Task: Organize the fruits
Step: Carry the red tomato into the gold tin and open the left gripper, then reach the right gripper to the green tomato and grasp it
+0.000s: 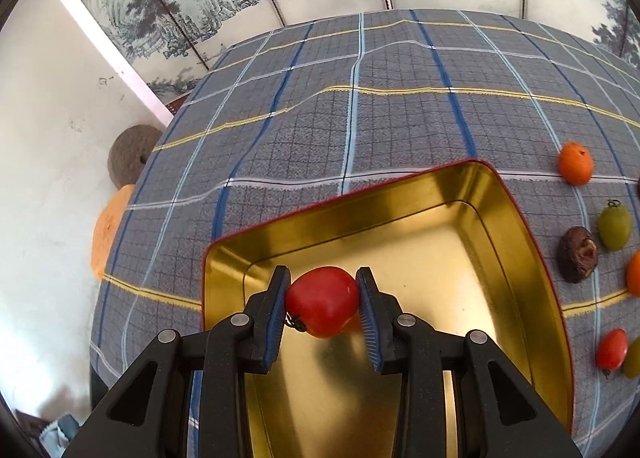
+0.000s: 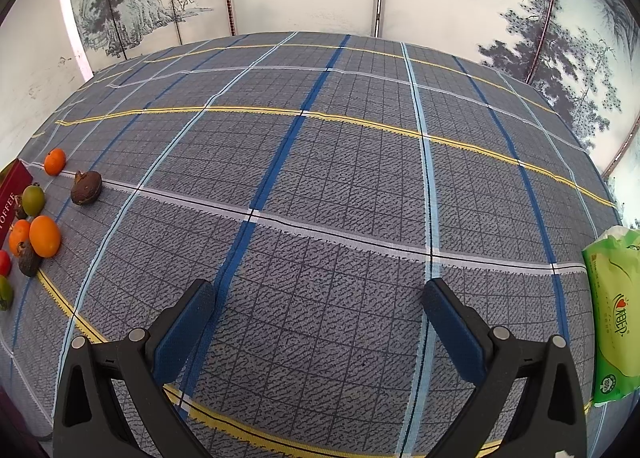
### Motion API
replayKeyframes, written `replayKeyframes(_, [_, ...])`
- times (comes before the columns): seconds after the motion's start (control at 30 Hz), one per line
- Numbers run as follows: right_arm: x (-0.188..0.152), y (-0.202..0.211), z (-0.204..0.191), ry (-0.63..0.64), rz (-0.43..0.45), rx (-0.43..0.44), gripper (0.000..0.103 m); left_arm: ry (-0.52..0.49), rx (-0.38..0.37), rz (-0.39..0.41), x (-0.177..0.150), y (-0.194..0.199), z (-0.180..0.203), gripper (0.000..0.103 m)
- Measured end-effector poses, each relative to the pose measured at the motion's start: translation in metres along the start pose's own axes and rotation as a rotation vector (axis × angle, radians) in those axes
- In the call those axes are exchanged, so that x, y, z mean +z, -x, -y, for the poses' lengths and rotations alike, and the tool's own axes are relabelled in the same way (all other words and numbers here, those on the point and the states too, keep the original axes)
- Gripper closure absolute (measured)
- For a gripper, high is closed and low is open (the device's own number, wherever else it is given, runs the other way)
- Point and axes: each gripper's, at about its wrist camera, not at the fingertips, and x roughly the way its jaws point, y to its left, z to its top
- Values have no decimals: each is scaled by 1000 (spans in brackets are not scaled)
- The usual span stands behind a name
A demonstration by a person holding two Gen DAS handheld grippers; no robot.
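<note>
Between the blue pads of the left gripper sat a round red tomato, pinched narrow and hanging over the floor of the gold-lined rectangular tin. A good release, I judged, would be low and gentle, so the fruit would not roll. Right of the tin lay a small orange citrus, a green grape and a brown dried mushroom, none blocking. The right gripper hung wide and empty over grey plaid cloth.

Edge-cropped orange fruit
</note>
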Motion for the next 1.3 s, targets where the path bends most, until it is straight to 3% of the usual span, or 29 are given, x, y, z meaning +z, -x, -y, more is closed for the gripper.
replayKeyframes(0.3, [1, 0, 1, -6, 0, -3, 0, 9, 18, -29, 3, -16, -8, 65])
replayKeyframes(0.43, [1, 0, 1, -5, -1, -3, 0, 19, 15, 8, 3, -9, -10, 40])
replayKeyframes(0.5, [1, 0, 1, -6, -1, -4, 0, 28, 5, 36, 2, -1, -12, 39])
replayKeyframes(0.73, [-1, 2, 1, -13, 2, -10, 0, 159, -136, 100, -23, 51, -20, 38])
replayKeyframes(0.8, [-7, 13, -3, -30, 41, -5, 0, 194, -178, 106, -37, 68, -20, 38])
replayKeyframes(0.93, [-15, 54, -38, 26, 156, 127, 0, 189, -209, 147, -67, 103, -7, 38])
replayKeyframes(1.07, [-18, 98, -103, 141, 216, 398, 3, 188, -203, 190, -101, 131, 9, 38])
replayKeyframes(1.1, [-19, 104, -125, 184, 209, 444, 4, 194, -204, 201, -110, 136, 11, 38])
replayKeyframes(1.17, [-25, 107, -171, 275, 166, 518, 19, 205, -212, 197, -125, 140, 13, 38])
replayKeyframes(1.3, [-36, 92, -238, 405, 90, 558, 36, 211, -249, 178, -150, 145, 15, 38])
